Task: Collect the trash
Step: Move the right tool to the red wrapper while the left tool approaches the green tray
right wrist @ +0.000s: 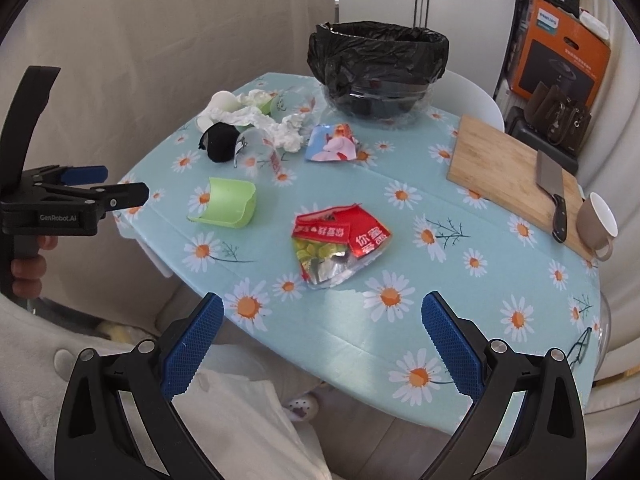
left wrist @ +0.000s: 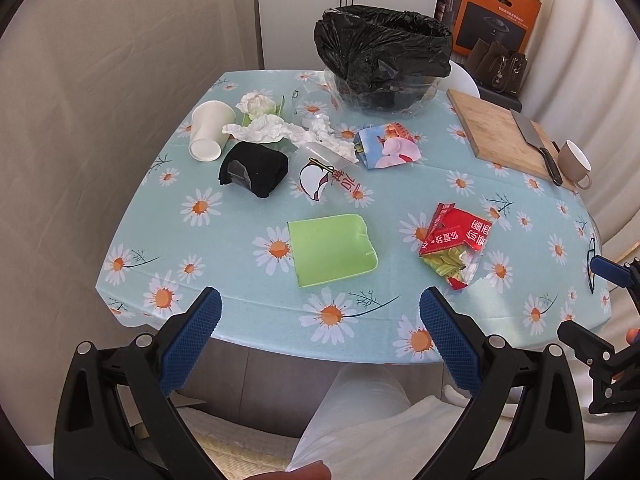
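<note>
Trash lies on the daisy tablecloth [left wrist: 248, 304]: a green plastic piece [left wrist: 332, 250] [right wrist: 226, 203], a red snack wrapper [left wrist: 456, 242] [right wrist: 340, 242], a colourful wrapper [left wrist: 388, 145] [right wrist: 332, 143], a clear printed cup [left wrist: 324, 172], a black crumpled lump [left wrist: 254, 170], white tissues [left wrist: 280, 130] and a white paper cup [left wrist: 210, 130]. A bin with a black liner [left wrist: 382, 58] [right wrist: 376, 66] stands at the far edge. My left gripper [left wrist: 320, 312] is open and empty before the near table edge. My right gripper [right wrist: 322, 320] is open and empty over the near edge, short of the red wrapper.
A wooden cutting board [left wrist: 500, 128] [right wrist: 500, 160] with a cleaver [right wrist: 552, 188] lies at the right, a beige mug [left wrist: 574, 164] [right wrist: 598, 220] beside it. Glasses [right wrist: 580, 344] lie near the right edge. An orange box [left wrist: 496, 12] and a bag stand behind. Curtains hang to the left.
</note>
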`<action>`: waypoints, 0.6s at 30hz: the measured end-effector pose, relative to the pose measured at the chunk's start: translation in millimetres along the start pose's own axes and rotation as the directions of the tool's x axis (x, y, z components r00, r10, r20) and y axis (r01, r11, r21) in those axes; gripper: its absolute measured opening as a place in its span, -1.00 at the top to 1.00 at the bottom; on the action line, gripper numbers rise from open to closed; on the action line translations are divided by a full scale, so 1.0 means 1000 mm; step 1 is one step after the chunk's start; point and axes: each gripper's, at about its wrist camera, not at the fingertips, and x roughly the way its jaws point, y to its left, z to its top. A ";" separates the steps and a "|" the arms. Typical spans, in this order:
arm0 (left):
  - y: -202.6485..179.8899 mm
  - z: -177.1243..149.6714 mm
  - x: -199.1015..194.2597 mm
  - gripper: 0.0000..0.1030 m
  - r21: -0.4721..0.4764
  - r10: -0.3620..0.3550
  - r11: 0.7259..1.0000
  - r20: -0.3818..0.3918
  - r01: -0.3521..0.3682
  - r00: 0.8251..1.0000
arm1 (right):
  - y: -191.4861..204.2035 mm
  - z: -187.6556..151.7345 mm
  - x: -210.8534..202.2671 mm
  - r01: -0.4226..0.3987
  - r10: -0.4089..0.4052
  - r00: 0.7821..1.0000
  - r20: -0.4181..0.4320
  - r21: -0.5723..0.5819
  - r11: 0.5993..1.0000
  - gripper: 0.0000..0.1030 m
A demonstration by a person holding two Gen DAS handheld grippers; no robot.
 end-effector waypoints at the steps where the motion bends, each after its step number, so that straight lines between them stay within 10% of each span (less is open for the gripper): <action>1: 0.001 0.002 0.005 -0.89 -0.005 -0.008 1.000 -0.014 0.008 1.000 | -0.004 0.002 0.004 -0.008 0.009 1.000 -0.009 0.007 1.000 -0.84; 18: -0.010 0.042 0.081 -0.89 -0.014 -0.022 1.000 -0.182 0.019 0.983 | -0.048 0.056 0.098 0.014 -0.029 0.983 -0.181 -0.085 0.996 -0.84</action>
